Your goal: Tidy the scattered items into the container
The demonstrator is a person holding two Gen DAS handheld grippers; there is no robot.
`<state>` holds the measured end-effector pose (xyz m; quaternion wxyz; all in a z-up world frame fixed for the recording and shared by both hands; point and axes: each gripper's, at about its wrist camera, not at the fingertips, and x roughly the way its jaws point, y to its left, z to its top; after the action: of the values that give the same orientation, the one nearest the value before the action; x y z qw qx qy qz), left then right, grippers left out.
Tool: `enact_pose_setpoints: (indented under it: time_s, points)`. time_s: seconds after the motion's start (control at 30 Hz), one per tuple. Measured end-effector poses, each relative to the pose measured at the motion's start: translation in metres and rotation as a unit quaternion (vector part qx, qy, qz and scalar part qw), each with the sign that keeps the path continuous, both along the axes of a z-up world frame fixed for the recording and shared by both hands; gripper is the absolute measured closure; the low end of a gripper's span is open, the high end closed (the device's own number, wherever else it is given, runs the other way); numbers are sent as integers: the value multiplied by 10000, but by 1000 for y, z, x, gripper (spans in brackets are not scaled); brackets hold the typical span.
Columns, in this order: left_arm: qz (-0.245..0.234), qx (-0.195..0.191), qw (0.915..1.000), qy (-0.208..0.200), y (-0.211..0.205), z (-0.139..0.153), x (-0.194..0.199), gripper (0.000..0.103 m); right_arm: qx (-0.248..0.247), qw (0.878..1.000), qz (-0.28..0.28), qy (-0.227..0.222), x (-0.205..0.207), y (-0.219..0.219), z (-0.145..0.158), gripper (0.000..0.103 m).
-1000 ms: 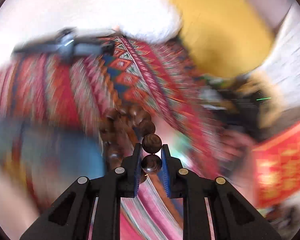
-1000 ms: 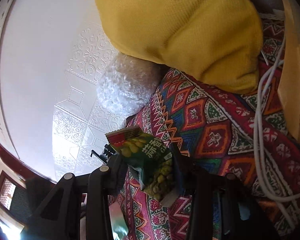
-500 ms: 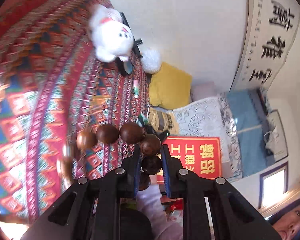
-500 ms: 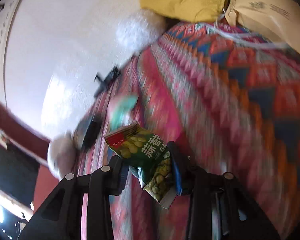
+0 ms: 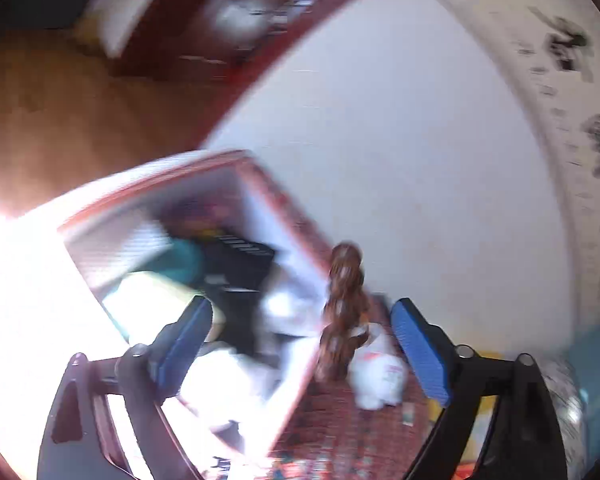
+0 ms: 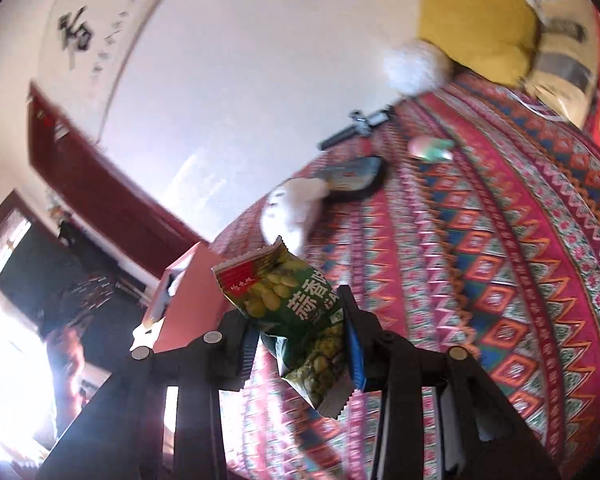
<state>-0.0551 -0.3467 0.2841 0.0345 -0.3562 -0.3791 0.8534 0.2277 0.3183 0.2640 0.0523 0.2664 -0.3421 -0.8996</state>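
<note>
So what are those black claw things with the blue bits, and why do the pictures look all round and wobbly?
They are two grabber tools, one in each of a person's hands; no robot here. Each tool has a tiny wide-eyed camera looking along its fingers, which bends the picture round.

One picture is from the left gripper. Its fingers are wide open, and a string of brown wooden beads is blurry between them, touching neither pad, beside the pink-rimmed box that already has things inside.

The other is from the right gripper. It pinches a green snack packet. Behind it, on the patterned red cloth, lie a white fluffy toy and a yellow cushion.
</note>
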Motion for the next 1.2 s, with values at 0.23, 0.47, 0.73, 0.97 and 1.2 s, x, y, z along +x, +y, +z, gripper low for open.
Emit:
enact_pose_setpoints:
  time_s: [0.23,0.47,0.73,0.97,1.2]
  points:
    - [1125,1195,9827,-860,-79,-122,59,11,771,9913,1064,-15,-35,-117,35,68]
    - [2031,382,9772,-487,-118,-86,69,10,1256,9563,2601,446,-128,-259,70,68]
    - [2101,434,9755,-478,-117,-85,66,9,1752,9345,3026,660,-278,-408,103,20]
    - [2150,43,9760,-348,-129,-66,75,9,1571,9404,2901,824,-256,-400,97,19]
    - [2081,-98,9773,-373,-112,-80,84,9,935,9791,1773,343,-217,-276,51,19]
